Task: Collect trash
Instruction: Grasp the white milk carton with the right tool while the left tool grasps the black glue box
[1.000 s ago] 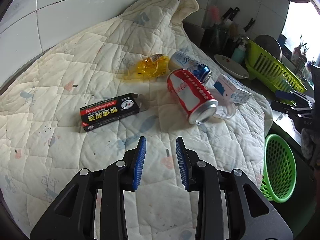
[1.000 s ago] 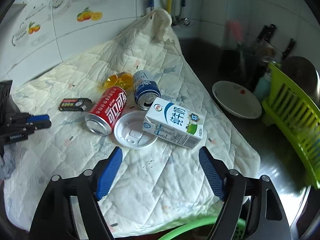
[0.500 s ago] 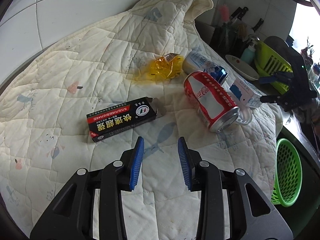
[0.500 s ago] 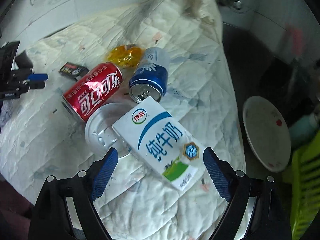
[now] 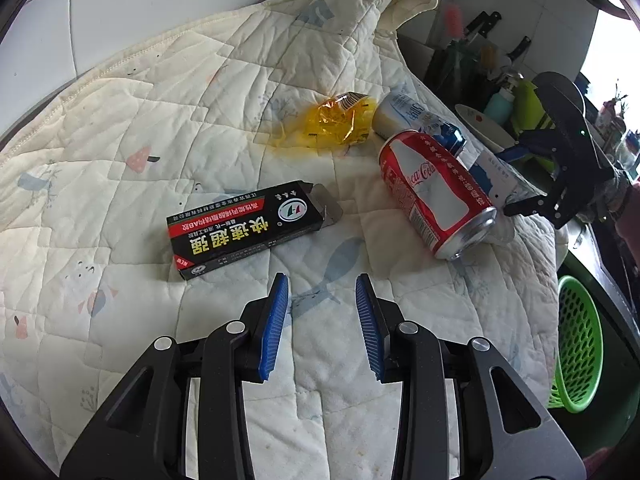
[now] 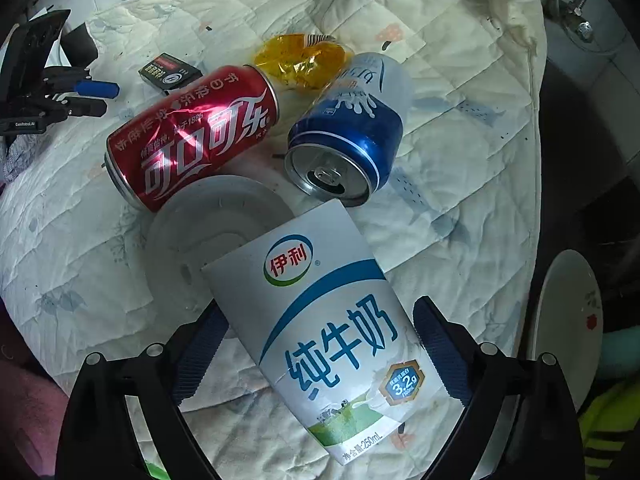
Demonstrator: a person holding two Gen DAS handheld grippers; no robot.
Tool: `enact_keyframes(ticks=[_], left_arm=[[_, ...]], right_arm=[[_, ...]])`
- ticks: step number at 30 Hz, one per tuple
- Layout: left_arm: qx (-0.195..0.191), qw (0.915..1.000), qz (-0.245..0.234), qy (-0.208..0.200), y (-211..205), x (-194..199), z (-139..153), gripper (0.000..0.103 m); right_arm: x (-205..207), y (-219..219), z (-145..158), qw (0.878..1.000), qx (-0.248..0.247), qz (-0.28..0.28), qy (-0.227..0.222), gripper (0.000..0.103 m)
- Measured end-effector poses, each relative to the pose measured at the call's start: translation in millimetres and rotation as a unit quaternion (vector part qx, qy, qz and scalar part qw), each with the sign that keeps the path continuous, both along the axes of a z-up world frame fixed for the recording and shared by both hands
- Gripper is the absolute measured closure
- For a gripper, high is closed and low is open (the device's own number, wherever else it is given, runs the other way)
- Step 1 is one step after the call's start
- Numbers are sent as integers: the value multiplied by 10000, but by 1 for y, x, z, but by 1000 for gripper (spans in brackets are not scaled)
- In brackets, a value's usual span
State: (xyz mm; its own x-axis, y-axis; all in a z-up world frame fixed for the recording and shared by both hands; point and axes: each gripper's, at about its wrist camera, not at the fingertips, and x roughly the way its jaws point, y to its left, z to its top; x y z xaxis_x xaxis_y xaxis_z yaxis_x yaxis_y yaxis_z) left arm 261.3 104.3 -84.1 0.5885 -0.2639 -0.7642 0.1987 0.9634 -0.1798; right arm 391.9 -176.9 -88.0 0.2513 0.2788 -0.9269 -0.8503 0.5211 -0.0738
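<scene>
White and blue, the milk carton [image 6: 320, 320] lies on the quilted cloth [image 6: 460, 120], and it is the thing to find all the rest by. A second ago the right gripper [image 6: 320, 344] was high above the trash. Now it has come down so that the carton sits between its two blue pads. The jaws are wide apart, one on each side of the carton, and do not squeeze it yet. That looks like the first pick is about to start.

The carton's far end rests on a round white lid [image 6: 208, 232]. Just past the carton lies a blue can [image 6: 348, 136], and beside that a red cola can [image 6: 192, 136]. Behind the cans sits a crumpled yellow wrapper [image 6: 300, 60], and a black box [image 5: 244, 232] lies farther off.

The left gripper [image 5: 322, 320] has moved closer to the black box. Its jaws are apart and hold nothing. A green basket [image 5: 576, 344] waits off the cloth's edge, on the carton's side. All the trash is still on the cloth.
</scene>
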Motion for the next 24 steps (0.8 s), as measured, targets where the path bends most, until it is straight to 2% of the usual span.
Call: enact_keyframes(ticks=[2,9,13,14,15,17,20,24], left_arm=[[31,10000,0,-21,1,1,2,68],[286,9995,-93,-119,3,11,12,68],[552,9981,-204,-157,-2,19,15,67],[608,9977,-249,-182,-3,21,16,64],[661,9970,-331,-216,-4,23,17,51],[815,9953,-437,-289,-5,25,18,43],[985,9933,-507,-318,-2,31,19,43],[1059,9915,-744,-143,4,43,9,40]], right_arm=[[-1,-3,2,9998,170,-25,121,14],[-21,-11,11,9989,316,-307,174,30],[-41,-11,6,9990,203,-392,97,30],[-44,-11,6,9988,223,-425,77,30],[-44,-11,6,9985,287,-457,100,30],[-43,-15,5,9971,411,-622,160,30],[-45,-17,4,9962,479,-721,132,30],[-53,-20,3,9951,532,-838,28,31]])
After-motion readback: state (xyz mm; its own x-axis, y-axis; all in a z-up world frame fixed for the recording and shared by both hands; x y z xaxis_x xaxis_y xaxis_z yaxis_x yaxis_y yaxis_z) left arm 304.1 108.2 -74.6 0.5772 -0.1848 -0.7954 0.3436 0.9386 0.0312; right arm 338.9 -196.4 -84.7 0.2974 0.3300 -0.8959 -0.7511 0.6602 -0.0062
